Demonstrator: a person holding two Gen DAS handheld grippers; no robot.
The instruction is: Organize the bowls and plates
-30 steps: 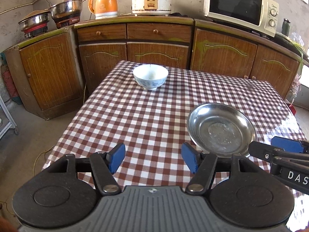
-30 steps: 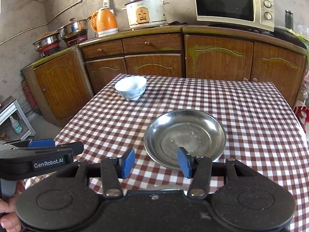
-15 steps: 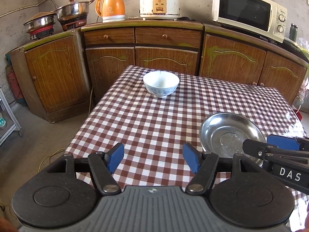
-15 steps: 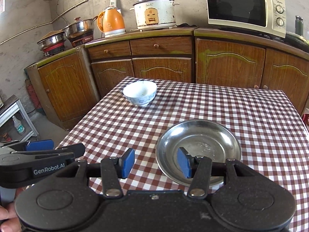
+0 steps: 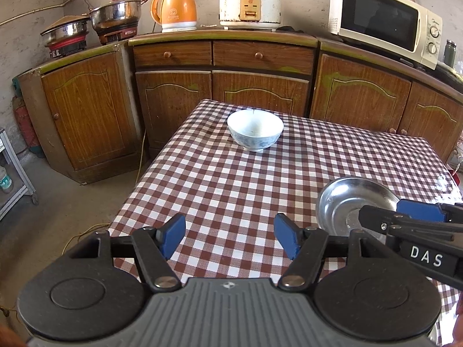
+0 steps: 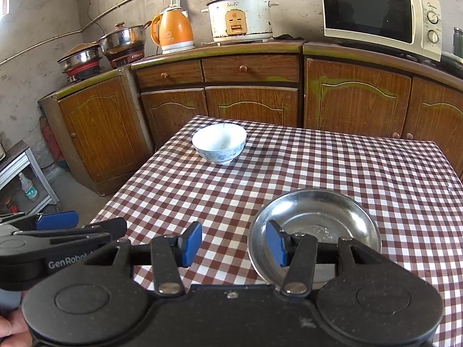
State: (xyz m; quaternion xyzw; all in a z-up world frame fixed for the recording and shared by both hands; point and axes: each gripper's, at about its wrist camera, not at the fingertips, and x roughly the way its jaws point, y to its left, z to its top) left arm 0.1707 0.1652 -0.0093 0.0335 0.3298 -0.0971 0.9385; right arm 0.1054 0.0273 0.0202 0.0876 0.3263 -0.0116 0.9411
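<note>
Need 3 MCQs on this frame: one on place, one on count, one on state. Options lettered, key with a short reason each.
1. Where does the white bowl stand on the checked table?
A. near the far edge, toward the cabinets
B. inside the steel plate
C. between the left tongs

2. How many dishes are on the table?
A. one
B. two
C. four

3. What state is the steel plate in?
A. upside down
B. piled with food
C. upright and holding no other dish

Key:
1 A: the bowl sits alone at the far end of the cloth, in front of the cabinets.
2 B: only the bowl and the steel plate show in either view.
3 C: its hollow faces up and bare metal shows. The right tongs stand open over its near rim, and the left tongs are open over bare cloth.
</note>
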